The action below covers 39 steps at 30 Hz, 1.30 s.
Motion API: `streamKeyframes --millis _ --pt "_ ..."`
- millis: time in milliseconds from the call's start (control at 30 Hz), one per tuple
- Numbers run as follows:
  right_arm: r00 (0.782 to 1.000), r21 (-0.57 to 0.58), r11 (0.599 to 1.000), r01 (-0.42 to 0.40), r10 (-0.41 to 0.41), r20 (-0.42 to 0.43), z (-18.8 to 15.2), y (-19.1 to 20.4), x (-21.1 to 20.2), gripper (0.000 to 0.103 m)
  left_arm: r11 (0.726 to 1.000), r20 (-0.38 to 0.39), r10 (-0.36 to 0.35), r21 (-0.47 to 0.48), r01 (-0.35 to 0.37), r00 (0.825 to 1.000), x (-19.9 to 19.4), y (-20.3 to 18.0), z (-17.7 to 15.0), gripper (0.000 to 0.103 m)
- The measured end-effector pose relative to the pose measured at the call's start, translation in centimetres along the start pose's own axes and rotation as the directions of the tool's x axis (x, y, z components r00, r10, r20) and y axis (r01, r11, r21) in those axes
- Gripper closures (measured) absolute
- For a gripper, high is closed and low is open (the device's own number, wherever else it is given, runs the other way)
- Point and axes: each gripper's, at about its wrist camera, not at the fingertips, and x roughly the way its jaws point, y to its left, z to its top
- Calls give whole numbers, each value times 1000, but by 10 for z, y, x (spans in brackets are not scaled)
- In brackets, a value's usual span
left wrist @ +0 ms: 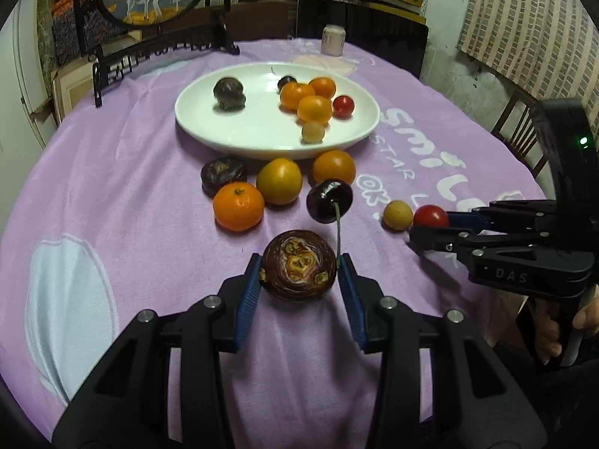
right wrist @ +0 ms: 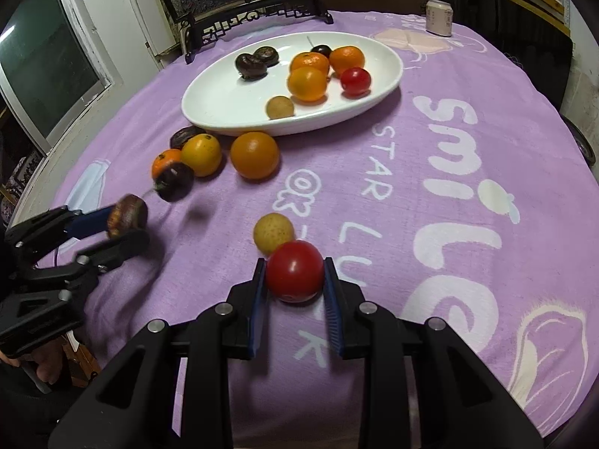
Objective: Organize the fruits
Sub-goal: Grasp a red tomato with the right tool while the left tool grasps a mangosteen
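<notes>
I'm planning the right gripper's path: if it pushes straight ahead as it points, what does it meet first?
The right gripper already grips a red tomato; straight ahead, the small yellow fruit just beyond it comes first, seemingly touching the tomato.

A lilac cloth [left wrist: 112, 172] with white lettering covers the bench. The plate [left wrist: 209, 127] is white. The left tongs [left wrist: 299, 275], black with blue pads [left wrist: 249, 292], flank a dark brown fruit [left wrist: 298, 265] with yellowish markings; the right tongs [right wrist: 295, 282] flank a red tomato [right wrist: 295, 271].
</notes>
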Motion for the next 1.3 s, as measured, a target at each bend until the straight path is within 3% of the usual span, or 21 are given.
streamKeyframes --millis 67,300,367,433,533,667,1000,1100,1167,1300 --pt "1000 -17 1000 -6 6 4 2 6 -1 73 1000 -63 5 -18 -6 998 16 5 -3 61" --pt "1000 -20 1000 4 -4 -1 2 10 -2 73 1000 -59 -12 -23 10 998 10 9 -7 59" --pt "1000 -20 1000 6 -6 -2 2 11 -2 73 1000 -58 -23 -16 22 998 7 8 -10 53" --pt "1000 -21 1000 4 -4 -3 2 12 -2 73 1000 -51 -27 -10 27 998 1 7 -12 39" --pt "1000 -22 1000 -2 2 -5 2 12 -1 73 1000 -47 -22 1 22 999 -3 5 -15 36" --pt "1000 -23 1000 -5 5 -7 1 13 -2 73 999 -79 20 -33 -23 997 8 14 -13 42" --pt "1000 -17 1000 -5 5 -3 -2 11 -5 73 999 -62 -4 -32 2 998 5 16 -10 42" --pt "1000 -19 1000 -4 4 -2 -2 12 -5 73 1000 -64 1 -20 -2 998 14 10 -8 49" --pt "1000 -20 1000 -4 4 -3 -2 11 -5 73 1000 -61 -7 -10 6 998 16 5 -6 62" --pt "1000 -21 1000 -4 4 3 -1 11 -7 73 1000 -43 -6 -14 6 999 9 5 -5 64"
